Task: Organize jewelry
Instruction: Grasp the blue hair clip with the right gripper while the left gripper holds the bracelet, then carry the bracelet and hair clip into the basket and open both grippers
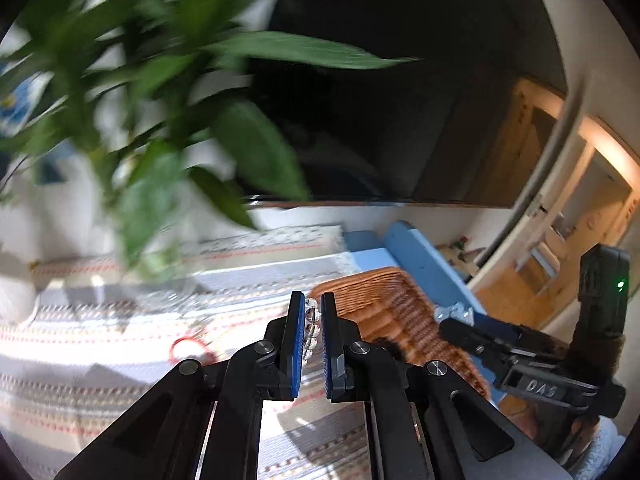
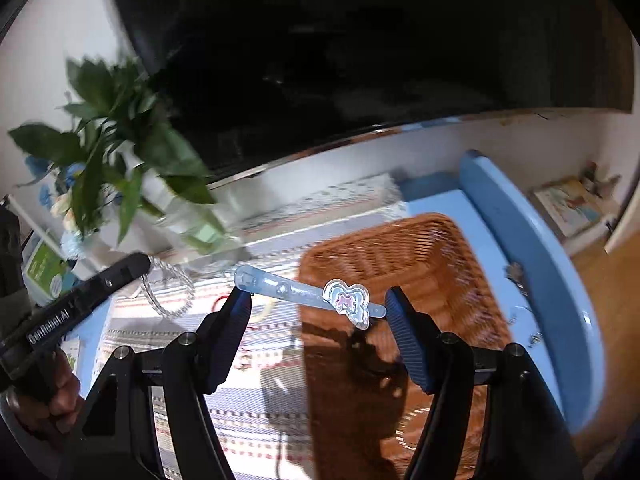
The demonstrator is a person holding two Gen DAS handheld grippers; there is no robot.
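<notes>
My left gripper [image 1: 310, 322] is shut on a string of clear beads [image 1: 311, 330] pinched between its blue pads. In the right wrist view the bead loop [image 2: 170, 294] hangs from that gripper [image 2: 145, 266] above the striped cloth. My right gripper [image 2: 318, 300] holds a pale blue hair clip [image 2: 280, 289] with a butterfly-shaped charm [image 2: 346, 300]. The clip spans lengthwise between the widely set fingers, just over the near left rim of the wicker basket [image 2: 400, 256]. In the left wrist view the basket [image 1: 384, 308] lies just right of my fingers, with the right gripper [image 1: 450, 322] beyond it.
A striped cloth [image 1: 100, 360] covers the blue table [image 2: 520, 240], which has a raised blue edge. A small red ring [image 1: 186, 350] lies on the cloth. A leafy plant [image 1: 160, 100] in a vase stands at the back left under a dark screen [image 2: 360, 60]. A hand [image 2: 60, 392] grips the left tool.
</notes>
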